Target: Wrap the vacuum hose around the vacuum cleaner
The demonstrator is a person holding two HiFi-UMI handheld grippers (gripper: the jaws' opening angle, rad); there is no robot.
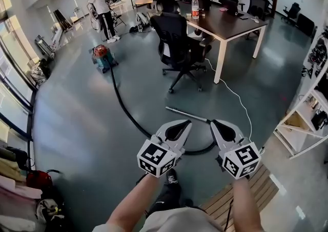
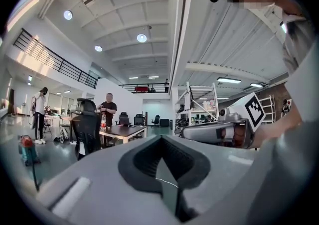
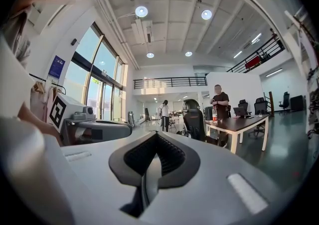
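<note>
No legible text, brand or number. Blue wall sign (image 3: 57, 66): print too small. Bottle (image 1: 195, 7) label: unreadable.

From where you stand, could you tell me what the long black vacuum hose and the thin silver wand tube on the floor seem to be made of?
The long black vacuum hose looks like matte flexible plastic or rubber: it lies in a smooth curve. The thin silver wand tube is probably metal, straight with a pale sheen, though plastic is possible.
</note>
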